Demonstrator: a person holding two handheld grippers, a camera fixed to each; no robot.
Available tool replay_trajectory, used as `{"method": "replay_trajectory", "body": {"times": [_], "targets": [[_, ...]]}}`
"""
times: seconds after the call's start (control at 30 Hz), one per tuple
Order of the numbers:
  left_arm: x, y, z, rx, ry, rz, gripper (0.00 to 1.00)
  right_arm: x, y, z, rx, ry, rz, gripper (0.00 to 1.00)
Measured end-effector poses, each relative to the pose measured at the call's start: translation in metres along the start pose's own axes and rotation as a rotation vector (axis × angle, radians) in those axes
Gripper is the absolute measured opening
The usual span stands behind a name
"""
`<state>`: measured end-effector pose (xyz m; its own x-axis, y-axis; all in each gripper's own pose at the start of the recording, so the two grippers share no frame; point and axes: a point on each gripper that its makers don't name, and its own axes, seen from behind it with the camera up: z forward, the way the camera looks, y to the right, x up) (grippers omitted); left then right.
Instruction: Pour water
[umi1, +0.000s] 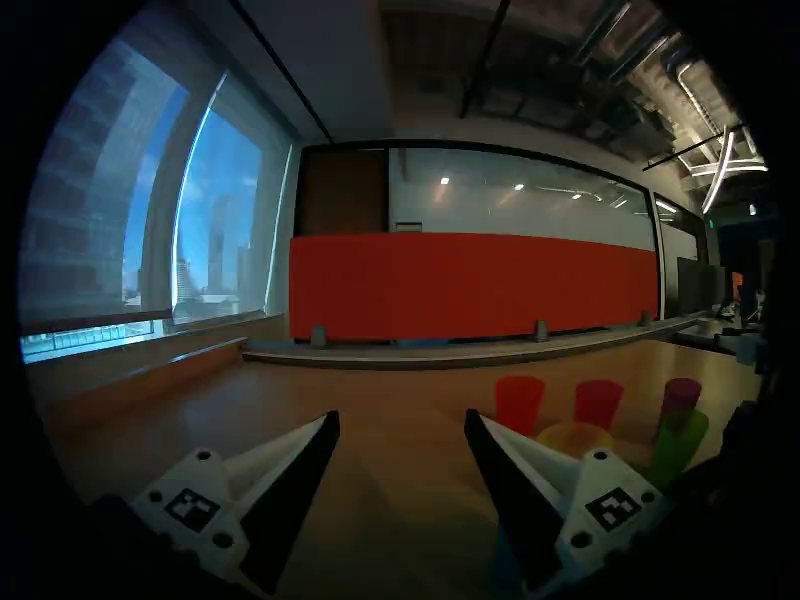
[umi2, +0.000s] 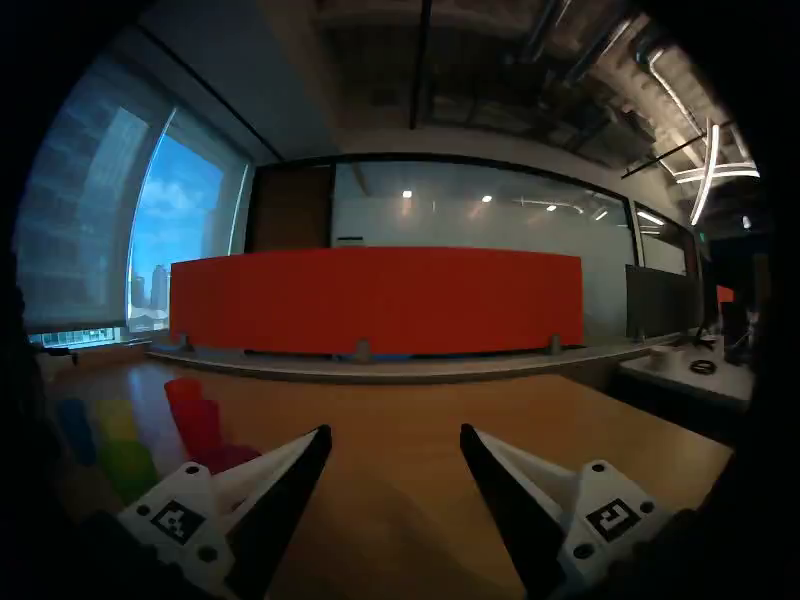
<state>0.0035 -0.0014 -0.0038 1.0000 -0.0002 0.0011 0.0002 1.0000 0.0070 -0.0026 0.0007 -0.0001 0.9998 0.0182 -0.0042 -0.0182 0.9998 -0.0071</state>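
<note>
- Wooden desk stretches ahead to a red divider panel, with a tall window and city towers off to one side
- The left gripper hovers low over bare wood, its two fingers spread wide apart with nothing between them
- The right gripper matches it: fingers parted, empty, pointing across the open desk toward the divider
- The coloured cups stand in a tight bunch between the two tools
- In the left gripper view they sit ahead and to the right: an orange cup, a red cup and a magenta cup at the back, with a yellow cup and a green cup nearer, partly hidden by the finger
- In the right gripper view the bunch sits off to the left, and a blue cup shows at its far edge
- Whether any cup holds water cannot be told from this low angle, and no rim shows its inside
- The likely trouble is crowding: the cups stand so close that a finger sliding in for one could nudge a neighbour over
- They look like light plastic, so a hard squeeze may buckle the wall and an off-centre grip may let the cup swing and slop onto the wood
- Picking an empty cup as the source would waste the pour
</note>
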Motion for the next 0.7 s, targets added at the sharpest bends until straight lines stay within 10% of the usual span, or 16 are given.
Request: {"method": "replay_trajectory", "body": {"times": [0.7], "targets": [[0.0003, 0.0003, 0.0004, 0.0, 0.0, 0.0, 0.93, -0.0001, 0.0001, 0.0003, 0.0, 0.0, 0.0, 1.0]]}}
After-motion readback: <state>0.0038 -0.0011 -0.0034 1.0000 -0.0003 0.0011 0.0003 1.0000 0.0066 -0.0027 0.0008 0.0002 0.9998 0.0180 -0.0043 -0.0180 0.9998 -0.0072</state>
